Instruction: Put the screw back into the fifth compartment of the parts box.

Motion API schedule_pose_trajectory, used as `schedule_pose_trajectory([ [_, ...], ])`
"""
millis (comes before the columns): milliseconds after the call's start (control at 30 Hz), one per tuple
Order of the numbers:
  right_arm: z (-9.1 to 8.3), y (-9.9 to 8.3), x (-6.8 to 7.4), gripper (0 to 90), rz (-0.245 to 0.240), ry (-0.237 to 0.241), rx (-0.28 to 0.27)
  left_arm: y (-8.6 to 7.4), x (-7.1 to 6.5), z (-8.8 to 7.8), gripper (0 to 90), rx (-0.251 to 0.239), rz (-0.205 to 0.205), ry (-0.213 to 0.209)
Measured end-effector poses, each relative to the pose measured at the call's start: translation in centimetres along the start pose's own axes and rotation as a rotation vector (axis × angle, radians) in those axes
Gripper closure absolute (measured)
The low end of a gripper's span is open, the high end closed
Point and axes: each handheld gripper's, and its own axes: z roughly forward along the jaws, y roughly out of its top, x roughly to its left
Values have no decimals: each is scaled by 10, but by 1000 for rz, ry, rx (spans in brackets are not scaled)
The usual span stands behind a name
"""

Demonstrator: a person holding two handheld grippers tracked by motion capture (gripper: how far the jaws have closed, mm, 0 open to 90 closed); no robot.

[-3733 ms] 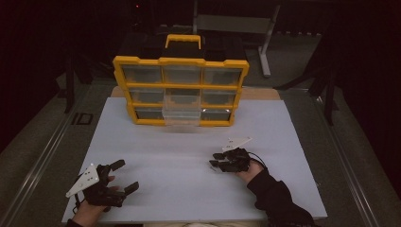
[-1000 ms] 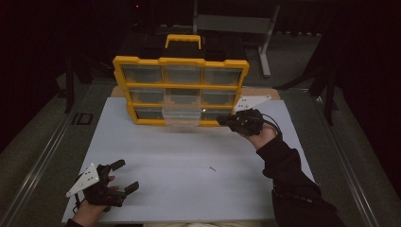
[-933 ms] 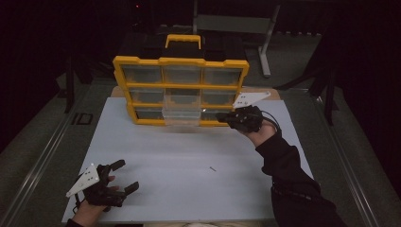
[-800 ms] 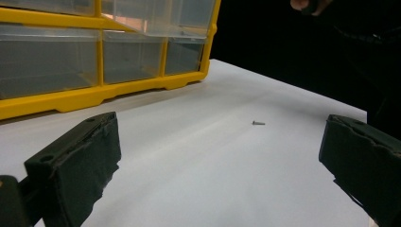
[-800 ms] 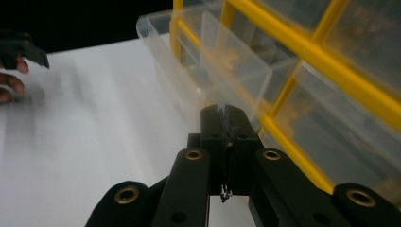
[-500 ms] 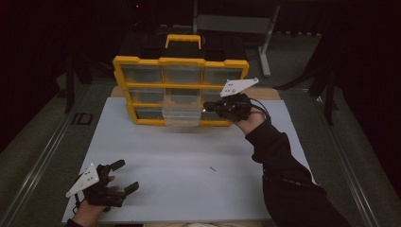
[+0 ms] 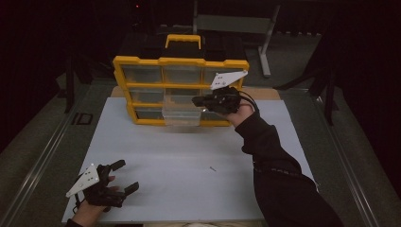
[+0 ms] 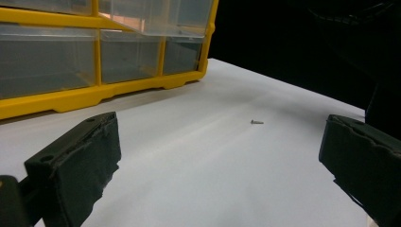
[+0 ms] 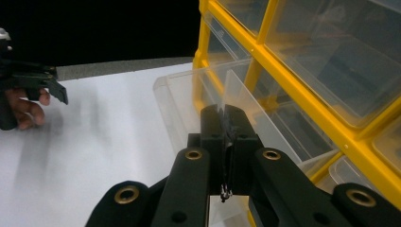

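Your right gripper (image 9: 226, 118) has travelled to the pulled-out drawer (image 9: 198, 101), jaws pinched on a tiny, slippery screw (image 9: 226, 193); keep squeezing its shank. Your left gripper (image 7: 122, 176) rests agape.

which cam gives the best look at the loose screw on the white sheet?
Left gripper view: the screw lies sharp on the white sheet, between the open left gripper's jaws, clear of the yellow organizer. High view shows it as a faint speck.
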Motion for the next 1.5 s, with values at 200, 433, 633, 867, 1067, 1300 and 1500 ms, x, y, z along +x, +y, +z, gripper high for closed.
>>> schedule_pose_trajectory([
  [200,11,-1,-5,880,22,2,21,0,0,-1,5,-3,1,0],
  [433,23,1,-9,879,53,2,82,0,0,0,4,-1,1,-2],
  [633,33,0,-8,879,59,5,115,0,0,0,5,-1,3,-3],
  [867,43,-1,-8,873,75,4,146,0,0,-1,5,-2,3,-2],
  [1067,47,-2,-8,753,87,0,159,0,0,-1,5,-2,4,-1],
  [1300,36,2,-6,702,94,-14,139,0,0,0,5,-1,3,-3],
  [1500,20,5,-1,645,94,-18,106,0,0,0,5,2,3,-2],
])
